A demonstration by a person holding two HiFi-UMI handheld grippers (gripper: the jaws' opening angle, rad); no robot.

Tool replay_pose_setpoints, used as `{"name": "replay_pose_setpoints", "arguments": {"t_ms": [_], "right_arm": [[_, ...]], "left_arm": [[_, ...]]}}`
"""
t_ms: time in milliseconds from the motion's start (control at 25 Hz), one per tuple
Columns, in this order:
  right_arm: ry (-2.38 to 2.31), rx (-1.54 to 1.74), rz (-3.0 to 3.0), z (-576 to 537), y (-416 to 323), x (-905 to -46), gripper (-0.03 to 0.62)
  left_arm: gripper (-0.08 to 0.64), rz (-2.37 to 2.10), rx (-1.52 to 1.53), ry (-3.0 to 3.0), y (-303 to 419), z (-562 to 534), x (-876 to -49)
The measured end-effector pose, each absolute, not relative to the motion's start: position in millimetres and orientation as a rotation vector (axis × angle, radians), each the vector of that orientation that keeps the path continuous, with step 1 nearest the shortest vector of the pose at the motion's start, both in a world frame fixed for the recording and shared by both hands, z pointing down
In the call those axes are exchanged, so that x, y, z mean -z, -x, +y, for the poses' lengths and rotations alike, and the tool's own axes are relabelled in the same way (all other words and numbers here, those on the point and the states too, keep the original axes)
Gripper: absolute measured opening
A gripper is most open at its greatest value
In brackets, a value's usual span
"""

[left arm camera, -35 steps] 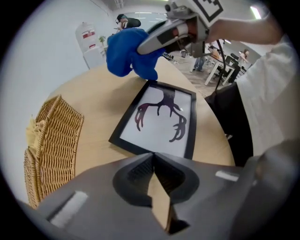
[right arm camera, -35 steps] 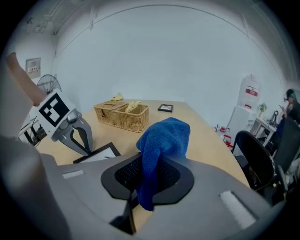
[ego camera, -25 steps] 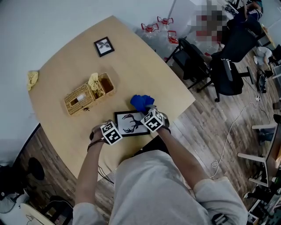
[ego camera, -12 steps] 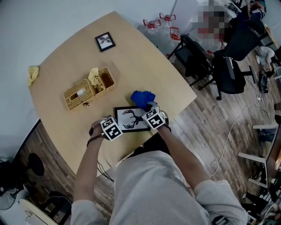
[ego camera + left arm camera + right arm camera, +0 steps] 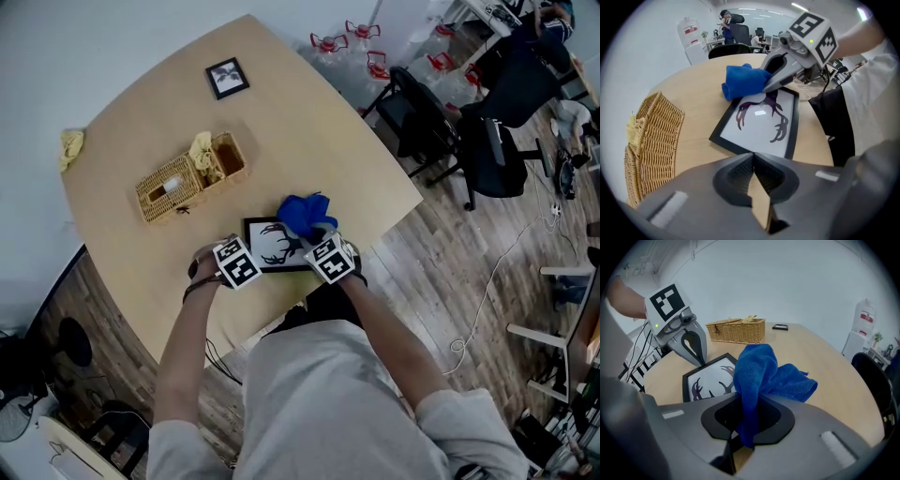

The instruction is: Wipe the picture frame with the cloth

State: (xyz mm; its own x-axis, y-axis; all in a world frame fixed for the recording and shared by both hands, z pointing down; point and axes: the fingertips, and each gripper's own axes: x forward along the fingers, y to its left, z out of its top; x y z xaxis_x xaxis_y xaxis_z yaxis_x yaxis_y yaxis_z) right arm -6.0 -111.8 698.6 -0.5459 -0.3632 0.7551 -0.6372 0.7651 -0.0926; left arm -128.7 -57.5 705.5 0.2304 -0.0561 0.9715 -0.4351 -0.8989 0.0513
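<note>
Left claw [image 5: 753, 163], pinched together on nothing, sits at the near-left corner of the flat black-edged antler-print picture frame [image 5: 272, 251], whose long axis runs across me near the edge of the wooden worktop [image 5: 309, 131]. Right claw [image 5: 747, 414] grips the blue microfibre cloth [image 5: 764, 369] over the frame's right end, so I judge the wipe goes leftward across open glass.
</note>
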Motion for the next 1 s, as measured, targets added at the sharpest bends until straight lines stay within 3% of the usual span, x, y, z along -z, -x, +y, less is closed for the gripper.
{"name": "replay_pose_setpoints", "arguments": {"t_ms": [1000], "right_arm": [[-0.632, -0.641, -2.292, -46, 0, -685, 0.049]], "left_arm": [[0.054, -0.461, -1.745, -2.176, 129, -58, -705]]}}
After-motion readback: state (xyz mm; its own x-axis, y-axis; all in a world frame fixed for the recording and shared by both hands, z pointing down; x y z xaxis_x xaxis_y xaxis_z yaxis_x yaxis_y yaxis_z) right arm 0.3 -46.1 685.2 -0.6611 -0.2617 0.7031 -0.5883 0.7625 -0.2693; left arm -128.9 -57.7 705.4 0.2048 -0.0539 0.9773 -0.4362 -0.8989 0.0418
